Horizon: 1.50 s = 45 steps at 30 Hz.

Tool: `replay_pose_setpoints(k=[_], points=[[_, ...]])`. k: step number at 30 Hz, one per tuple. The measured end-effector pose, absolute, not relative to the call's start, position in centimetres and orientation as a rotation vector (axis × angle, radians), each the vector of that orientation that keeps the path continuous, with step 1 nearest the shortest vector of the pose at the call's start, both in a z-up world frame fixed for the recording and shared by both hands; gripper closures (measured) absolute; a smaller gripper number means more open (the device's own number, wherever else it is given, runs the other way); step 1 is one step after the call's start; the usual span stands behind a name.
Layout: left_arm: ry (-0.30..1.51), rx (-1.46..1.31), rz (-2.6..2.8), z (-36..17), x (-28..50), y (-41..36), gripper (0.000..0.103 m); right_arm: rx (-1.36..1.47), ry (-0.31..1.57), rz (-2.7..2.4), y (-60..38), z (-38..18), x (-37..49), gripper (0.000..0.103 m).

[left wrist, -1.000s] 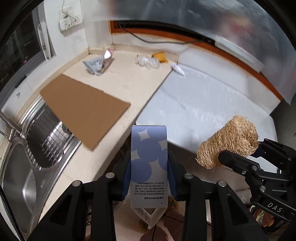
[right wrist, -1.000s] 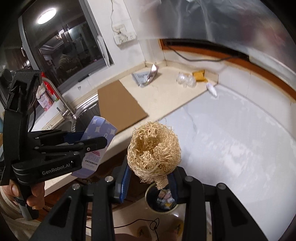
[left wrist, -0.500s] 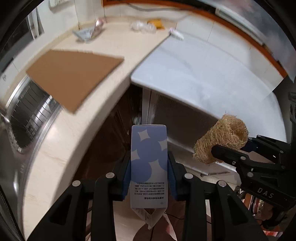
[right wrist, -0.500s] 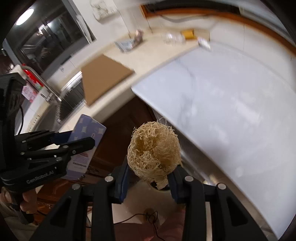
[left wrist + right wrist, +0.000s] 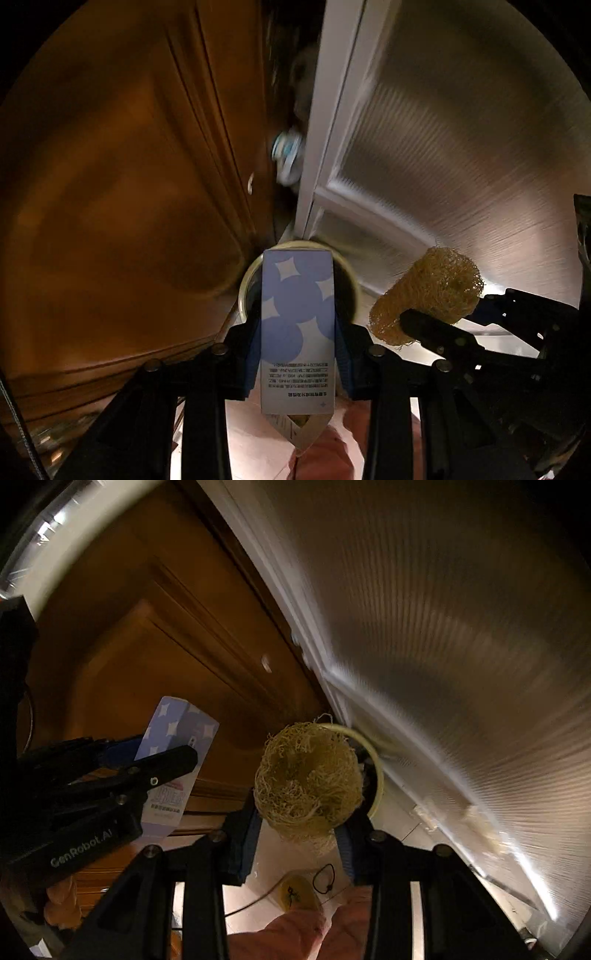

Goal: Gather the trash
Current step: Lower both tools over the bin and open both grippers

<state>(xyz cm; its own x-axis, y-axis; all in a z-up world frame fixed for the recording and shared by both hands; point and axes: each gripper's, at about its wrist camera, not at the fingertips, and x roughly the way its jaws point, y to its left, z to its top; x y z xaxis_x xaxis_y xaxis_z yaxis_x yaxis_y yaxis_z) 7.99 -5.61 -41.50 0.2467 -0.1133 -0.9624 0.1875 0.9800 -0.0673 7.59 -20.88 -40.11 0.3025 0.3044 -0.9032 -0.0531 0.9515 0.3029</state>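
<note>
Held in the left hand-held gripper point(image 5: 297, 328), pads pressed on both long sides: a tall blue-and-white printed cardboard carton point(image 5: 297, 325), upright, its top directly over the round pale-rimmed trash bin point(image 5: 244, 291) on the floor below. Probably light and empty, stiff along the edges yet easy to crush across the flat faces, so best pinched mid-height by the narrow sides. To the right, caught in the right hand-held gripper point(image 5: 300, 825), jaws easing apart around it: a tan fibrous loofah scrubber point(image 5: 308, 775), likely featherweight, springy, rough enough not to slip, also just above the bin rim. Behind, a brown wooden cabinet door point(image 5: 122, 177) at left and a ribbed silvery panel point(image 5: 454, 140) at right; dim and blurred, no worktop in view.
</note>
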Motion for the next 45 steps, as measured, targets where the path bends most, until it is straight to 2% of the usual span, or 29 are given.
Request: replay_pose_setpoints(k=[3,5,7,9,17,30,45], points=[[1.335,0.069,-0.191,-45.9,8.8,-5.5,0.070,0.212,1.254,0.247,-20.5,-44.2,8.5,0.063],[1.356,0.063,-0.184,-48.0,9.2,-5.5,0.066,0.189,1.266,0.249,-20.3,-46.5,9.0,0.062],[1.376,0.056,-0.178,-49.5,9.4,-5.4,0.050,0.183,1.291,0.250,-20.3,-48.7,9.5,0.061],[1.384,0.063,-0.151,-50.8,9.5,-5.2,0.040,0.188,1.307,0.256,-20.5,-49.8,9.8,0.061],[1.399,0.068,-0.111,-52.1,9.4,-4.4,0.039,0.198,1.293,0.275,-20.8,-50.2,10.2,0.053],[1.344,0.067,-0.098,-45.8,8.1,-3.2,0.039,0.178,1.313,0.273,-19.9,-45.6,9.3,0.053],[1.249,0.106,-0.137,-32.3,5.2,-2.7,0.040,0.146,1.217,0.264,-19.0,-31.6,6.1,0.053]])
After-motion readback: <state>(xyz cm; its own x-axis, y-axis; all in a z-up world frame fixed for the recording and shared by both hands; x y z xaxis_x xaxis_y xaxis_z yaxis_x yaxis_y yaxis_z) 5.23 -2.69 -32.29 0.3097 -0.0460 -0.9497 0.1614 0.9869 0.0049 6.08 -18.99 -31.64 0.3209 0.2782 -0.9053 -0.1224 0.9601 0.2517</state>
